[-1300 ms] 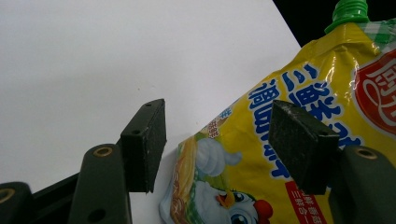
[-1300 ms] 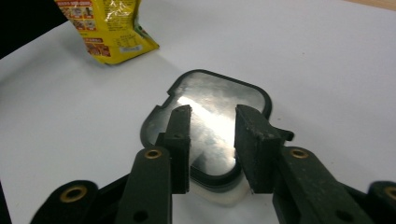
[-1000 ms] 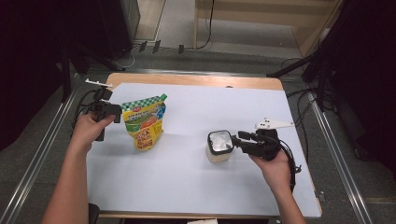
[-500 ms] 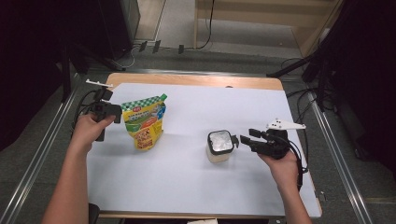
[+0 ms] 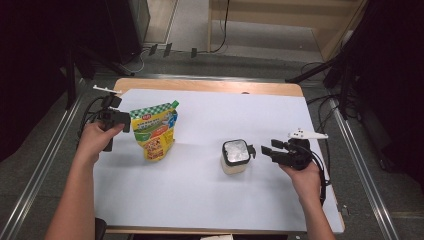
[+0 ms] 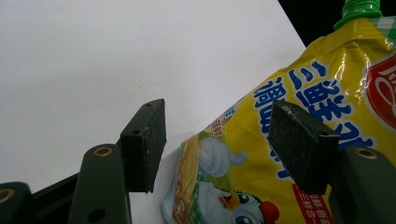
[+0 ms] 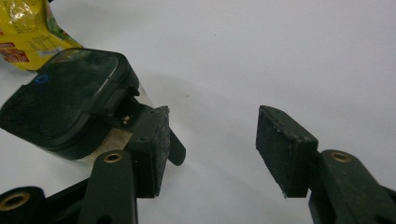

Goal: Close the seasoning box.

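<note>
A yellow pouch (image 5: 152, 134) with a green cap lies on the white table sheet (image 5: 210, 200) at the left. My left gripper (image 5: 125, 122) rests at its left edge. In the left gripper view its jaws (image 6: 224, 126) stand open, and the pouch (image 6: 261, 154) reaches between them without the pads pressing it. A small clear jar with a dark lid (image 5: 235, 156) stands right of centre. My right gripper (image 5: 264, 150) is just to its right. Its jaws (image 7: 212, 135) have just been opening and hold nothing. The jar (image 7: 65, 107) sits just outside the left jaw.
The wooden table edge (image 5: 210, 86) runs along the back, with metal rails (image 5: 357, 165) down both sides. Cables trail off the table behind each gripper. Dark stands and floor cables lie beyond the back edge.
My right hand has drawn back to the right, away from the jar, and its jaws have widened. The left hand, pouch and jar have stayed put.
</note>
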`<state>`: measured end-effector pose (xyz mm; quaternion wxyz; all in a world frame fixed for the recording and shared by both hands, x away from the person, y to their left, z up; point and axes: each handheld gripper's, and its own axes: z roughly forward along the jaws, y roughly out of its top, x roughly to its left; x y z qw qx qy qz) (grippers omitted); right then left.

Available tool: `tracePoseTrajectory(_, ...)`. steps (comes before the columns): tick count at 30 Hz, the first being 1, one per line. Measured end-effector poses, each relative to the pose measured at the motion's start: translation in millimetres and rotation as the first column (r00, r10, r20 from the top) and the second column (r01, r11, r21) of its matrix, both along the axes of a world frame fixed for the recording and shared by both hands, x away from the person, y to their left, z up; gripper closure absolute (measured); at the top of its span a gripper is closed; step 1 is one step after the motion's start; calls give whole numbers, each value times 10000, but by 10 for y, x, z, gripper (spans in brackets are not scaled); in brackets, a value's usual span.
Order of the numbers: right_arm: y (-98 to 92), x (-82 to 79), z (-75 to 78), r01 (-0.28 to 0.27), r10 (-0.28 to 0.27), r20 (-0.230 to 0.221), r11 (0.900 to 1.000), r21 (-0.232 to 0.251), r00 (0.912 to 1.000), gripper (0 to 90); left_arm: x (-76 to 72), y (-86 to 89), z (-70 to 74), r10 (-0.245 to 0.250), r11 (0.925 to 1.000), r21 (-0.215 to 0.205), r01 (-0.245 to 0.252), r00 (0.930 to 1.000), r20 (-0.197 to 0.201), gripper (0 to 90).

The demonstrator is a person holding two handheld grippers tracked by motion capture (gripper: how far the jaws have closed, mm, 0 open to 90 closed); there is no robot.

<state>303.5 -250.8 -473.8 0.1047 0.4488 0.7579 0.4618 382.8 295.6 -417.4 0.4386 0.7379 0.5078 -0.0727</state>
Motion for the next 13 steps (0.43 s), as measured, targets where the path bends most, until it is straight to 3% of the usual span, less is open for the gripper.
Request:
tracePoseTrajectory(4,25,22,-49,93,-95,-63,9996,-257,9999,444,13,-3,-19,-25,10000,62,25,10000,-44,378)
tracePoseTrajectory(13,45,42,-87,128,-136,-287,9995,-295,9995,423,44,12,-68,-112,9998,168,115,9998,-169,380)
